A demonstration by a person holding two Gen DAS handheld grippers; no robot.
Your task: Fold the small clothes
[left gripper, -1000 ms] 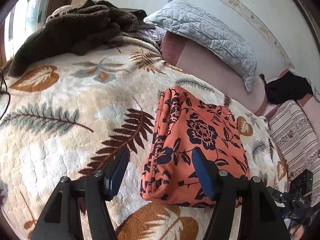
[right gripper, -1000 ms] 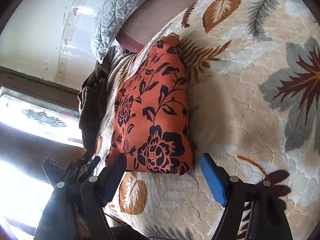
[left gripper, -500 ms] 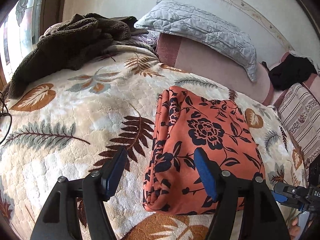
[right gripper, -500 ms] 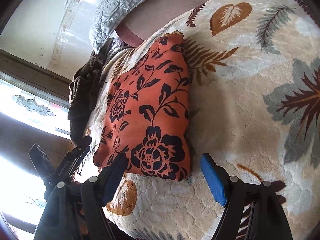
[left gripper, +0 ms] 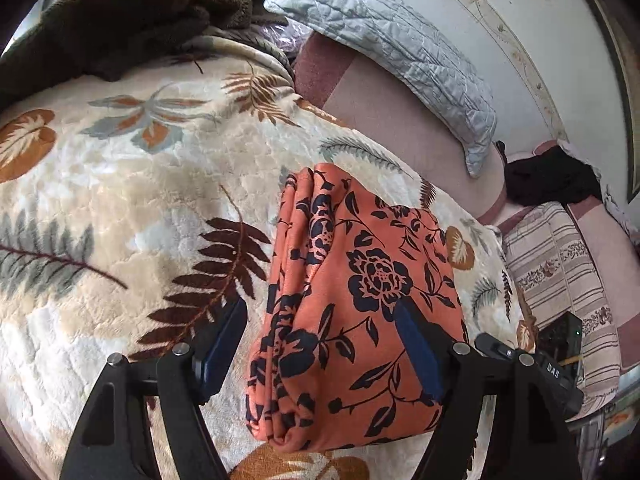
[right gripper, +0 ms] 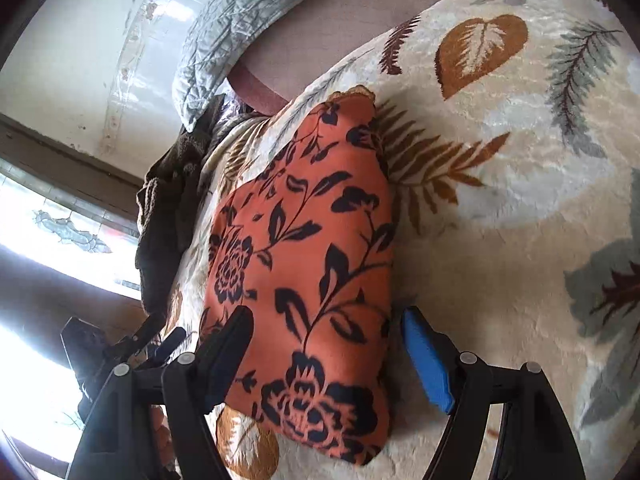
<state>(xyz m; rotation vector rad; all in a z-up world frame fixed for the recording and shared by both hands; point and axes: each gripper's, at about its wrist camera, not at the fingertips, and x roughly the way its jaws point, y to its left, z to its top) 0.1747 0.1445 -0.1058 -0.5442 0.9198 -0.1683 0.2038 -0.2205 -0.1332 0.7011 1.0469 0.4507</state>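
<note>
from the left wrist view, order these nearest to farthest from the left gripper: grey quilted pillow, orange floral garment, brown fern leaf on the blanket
Measured from the left gripper:
1. Orange floral garment: folded, lying between the open fingers.
2. Brown fern leaf: on the blanket, just ahead of the left finger.
3. Grey quilted pillow: far back, leaning along the wall, top right.

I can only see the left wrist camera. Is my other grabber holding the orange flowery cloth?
Observer: No. The right gripper is open, with one finger over the orange cloth and one past its edge.
Operator: Is that edge messy?
Observer: No, it looks like one smooth, rounded fold.
Operator: What's way over there?
Observer: A bright window with patterned glass, beyond the brown blanket.
</note>
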